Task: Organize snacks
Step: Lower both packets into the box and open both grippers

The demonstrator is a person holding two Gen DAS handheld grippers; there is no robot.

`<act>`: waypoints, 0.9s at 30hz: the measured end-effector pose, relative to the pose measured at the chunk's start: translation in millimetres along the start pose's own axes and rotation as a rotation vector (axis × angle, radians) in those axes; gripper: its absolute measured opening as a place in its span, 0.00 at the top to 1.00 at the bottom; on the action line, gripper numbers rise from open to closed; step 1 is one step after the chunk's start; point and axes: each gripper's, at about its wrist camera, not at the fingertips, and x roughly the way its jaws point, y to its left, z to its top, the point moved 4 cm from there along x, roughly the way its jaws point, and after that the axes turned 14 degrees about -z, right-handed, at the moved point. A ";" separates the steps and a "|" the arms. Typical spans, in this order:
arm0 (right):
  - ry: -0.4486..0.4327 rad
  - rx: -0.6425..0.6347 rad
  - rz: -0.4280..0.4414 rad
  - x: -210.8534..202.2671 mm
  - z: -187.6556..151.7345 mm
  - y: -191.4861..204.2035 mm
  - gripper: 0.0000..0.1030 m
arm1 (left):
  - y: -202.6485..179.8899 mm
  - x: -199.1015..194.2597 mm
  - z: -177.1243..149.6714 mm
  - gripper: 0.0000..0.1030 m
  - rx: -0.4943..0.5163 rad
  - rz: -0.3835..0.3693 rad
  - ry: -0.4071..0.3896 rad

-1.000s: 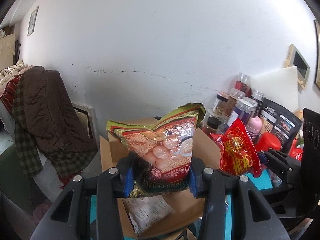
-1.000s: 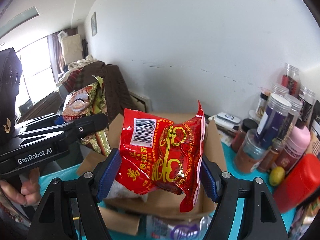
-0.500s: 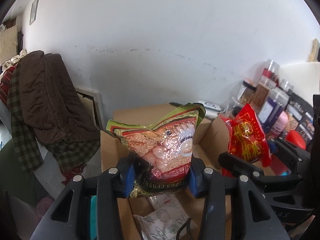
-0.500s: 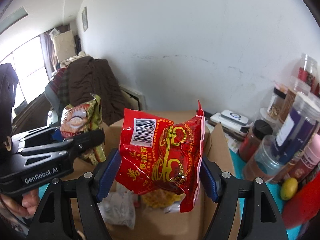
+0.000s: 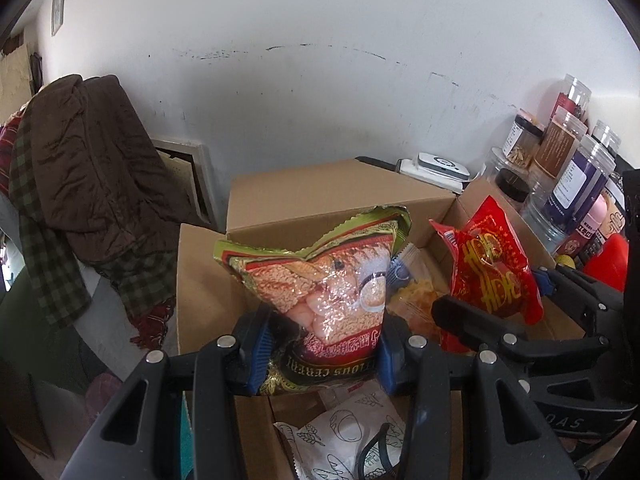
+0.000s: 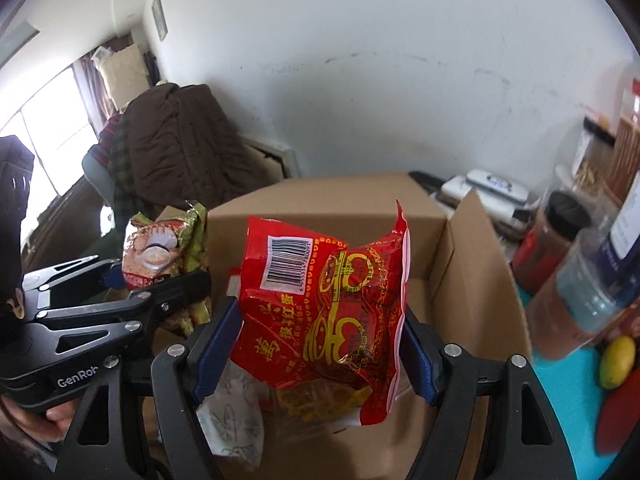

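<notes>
A scuffed white wall backs an open cardboard box (image 5: pixel 320 196) on a teal surface, with a brown coat (image 5: pixel 92 160) draped off to the left. In the left wrist view the left gripper (image 5: pixel 322 350) pinches the lower end of a green and red cereal bag (image 5: pixel 320 276), its blue pads pressed into both sides, the crinkled bag standing upright above the box's opening. Ahead of the fingers lies a yellow snack pack (image 5: pixel 412 300), and under them a white printed pouch (image 5: pixel 344 436); jars (image 5: pixel 572 176) crowd the far right, a view the other camera only blurs. In the right wrist view the right gripper (image 6: pixel 320 344) clamps a red packet (image 6: pixel 332 308) with gold characters and a barcode, held over the box, whose right flap (image 6: pixel 476 264) stands just beside the right finger. To its left the other gripper and its bag hang near the box's left wall, and a hand (image 6: pixel 48 420) shows there at the edge. A lemon (image 6: pixel 618 360) sits right.
</notes>
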 end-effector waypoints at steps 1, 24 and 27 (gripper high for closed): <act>0.006 0.004 0.002 0.7 0.0 -1.0 0.27 | -0.4 0.6 0.0 0.59 0.002 0.005 0.004; 0.141 0.023 0.040 18.4 -4.4 -6.8 0.24 | 4.7 4.9 -4.8 0.43 -0.022 0.091 0.063; 0.153 0.018 0.032 17.9 -5.8 -4.8 0.24 | 3.9 -0.3 -3.4 0.42 -0.022 0.093 0.055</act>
